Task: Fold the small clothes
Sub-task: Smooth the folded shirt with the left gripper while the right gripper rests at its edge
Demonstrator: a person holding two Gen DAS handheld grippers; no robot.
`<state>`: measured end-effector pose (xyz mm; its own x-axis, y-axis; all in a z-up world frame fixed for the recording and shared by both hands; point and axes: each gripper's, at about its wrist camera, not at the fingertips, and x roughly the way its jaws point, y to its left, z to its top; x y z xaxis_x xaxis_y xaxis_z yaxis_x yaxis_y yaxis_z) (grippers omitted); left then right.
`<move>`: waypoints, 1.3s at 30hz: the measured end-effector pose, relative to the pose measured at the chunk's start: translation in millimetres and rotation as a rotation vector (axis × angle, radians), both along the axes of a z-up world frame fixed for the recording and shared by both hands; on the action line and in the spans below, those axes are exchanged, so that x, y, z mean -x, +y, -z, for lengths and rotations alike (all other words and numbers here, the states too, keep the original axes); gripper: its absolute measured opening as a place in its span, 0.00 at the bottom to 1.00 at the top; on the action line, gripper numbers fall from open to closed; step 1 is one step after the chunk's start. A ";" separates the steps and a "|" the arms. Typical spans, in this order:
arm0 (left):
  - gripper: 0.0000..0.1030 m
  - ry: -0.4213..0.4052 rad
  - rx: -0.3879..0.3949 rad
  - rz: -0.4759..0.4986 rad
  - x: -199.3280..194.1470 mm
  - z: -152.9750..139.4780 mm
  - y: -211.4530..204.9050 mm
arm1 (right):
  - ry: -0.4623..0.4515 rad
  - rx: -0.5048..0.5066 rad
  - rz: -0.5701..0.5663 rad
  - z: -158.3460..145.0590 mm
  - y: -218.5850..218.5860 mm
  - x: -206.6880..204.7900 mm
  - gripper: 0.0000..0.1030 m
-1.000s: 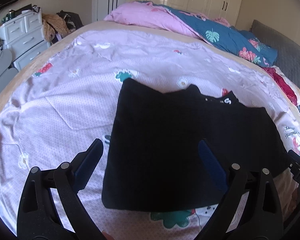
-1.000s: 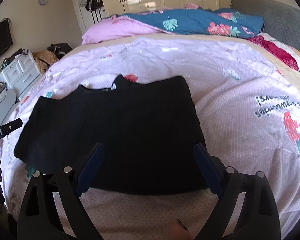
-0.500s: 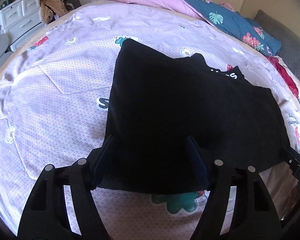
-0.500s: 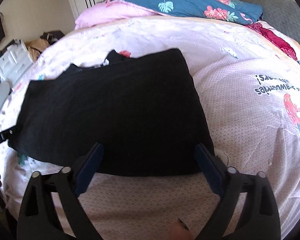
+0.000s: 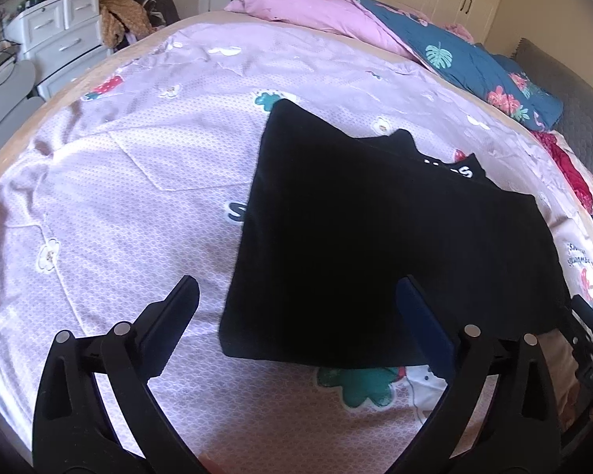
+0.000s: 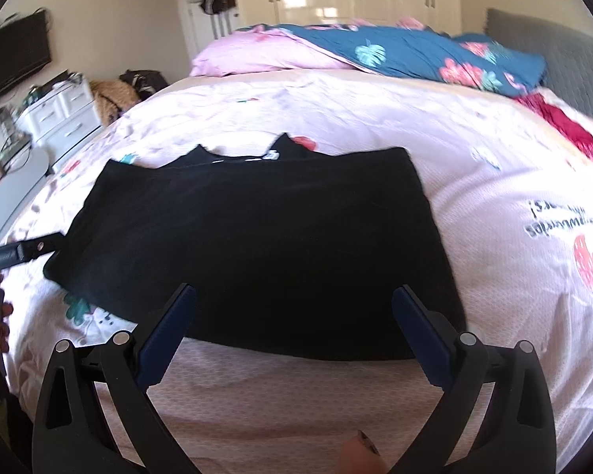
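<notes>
i have the black garment (image 5: 379, 245) lying flat on the pink printed bedsheet (image 5: 138, 205), folded into a rough rectangle with a bit of white lettering showing at its far edge. my left gripper (image 5: 296, 300) hangs over the near left corner of the cloth with its jaws spread wide and nothing between them. my right gripper (image 6: 294, 304) sits over the near edge of the same garment (image 6: 257, 245), jaws also wide apart and gripping nothing. from the right wrist view i can see the tip of the left gripper at the garment's left edge. a pink pillow (image 6: 257, 57) and a blue floral duvet (image 6: 415, 55) are bunched at the far end of the bed, and a white drawer unit (image 5: 59, 35) stands off to the left.
</notes>
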<state>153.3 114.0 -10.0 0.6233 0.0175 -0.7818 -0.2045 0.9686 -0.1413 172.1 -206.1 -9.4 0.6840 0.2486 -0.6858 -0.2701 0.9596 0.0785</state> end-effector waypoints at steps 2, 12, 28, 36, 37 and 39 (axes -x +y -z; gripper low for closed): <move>0.91 0.003 -0.005 -0.012 -0.5 0.2 3.6 | -0.013 0.021 -0.021 0.6 10.2 3.3 0.96; 0.91 -0.003 0.006 -0.069 -1.2 -1.6 25.6 | -0.044 0.103 -0.124 7.1 54.4 14.8 0.96; 0.91 -0.003 0.019 -0.147 -7.2 0.2 53.3 | -0.102 0.217 -0.294 17.1 131.6 32.3 0.96; 0.91 -0.018 0.008 -0.189 -16.4 -1.0 67.1 | -0.133 0.286 -0.383 24.2 175.1 33.5 0.96; 0.91 -0.015 0.001 -0.191 -18.6 -0.4 67.4 | -0.142 0.299 -0.393 25.5 180.7 33.4 0.96; 0.91 -0.010 -0.011 -0.190 -22.0 0.6 67.7 | -0.152 0.329 -0.414 29.3 193.8 31.8 0.96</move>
<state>175.3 181.7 -10.6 0.6159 0.1441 -0.7745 -0.3822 0.9144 -0.1338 140.2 -12.4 -38.7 0.6720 0.3070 -0.6739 -0.6152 0.7379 -0.2774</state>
